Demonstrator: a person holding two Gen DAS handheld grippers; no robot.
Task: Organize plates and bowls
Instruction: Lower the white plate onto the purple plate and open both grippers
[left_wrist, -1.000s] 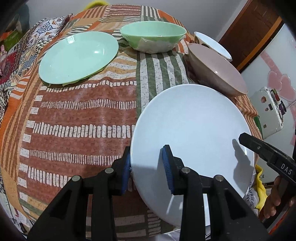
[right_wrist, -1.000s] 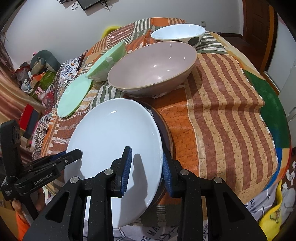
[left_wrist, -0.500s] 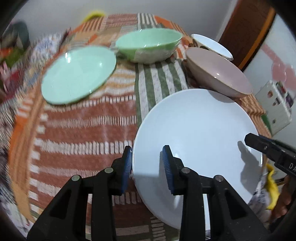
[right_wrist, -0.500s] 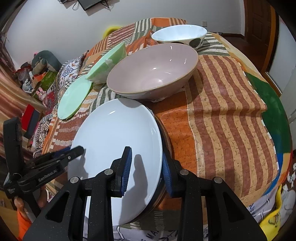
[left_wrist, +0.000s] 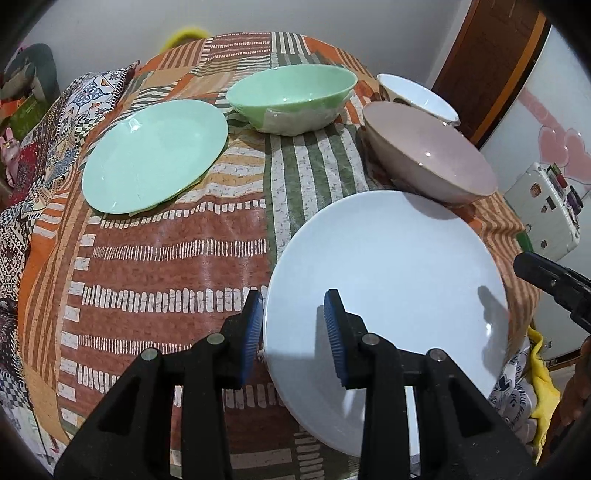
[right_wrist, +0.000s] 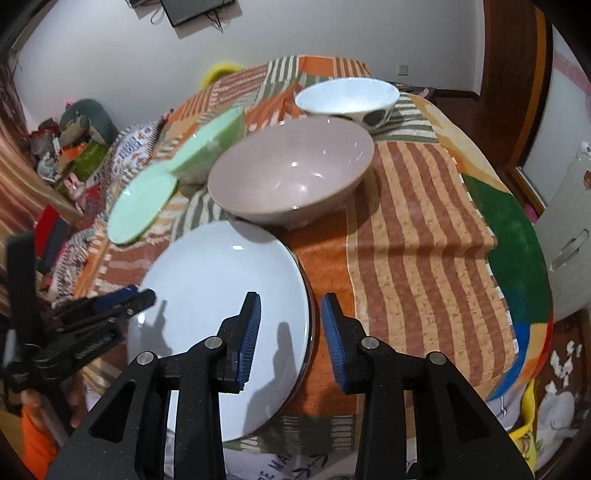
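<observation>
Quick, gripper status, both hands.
Left gripper: straddles the white plate rim; grip cannot be told.
Right gripper: jaws opening, plate rim between them, not pressed.

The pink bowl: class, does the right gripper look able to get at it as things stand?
Probably yes. The right gripper straddles the white plate's rim, its jaws opening. The pink bowl sits just beyond that plate, and nothing stands between them.
</observation>
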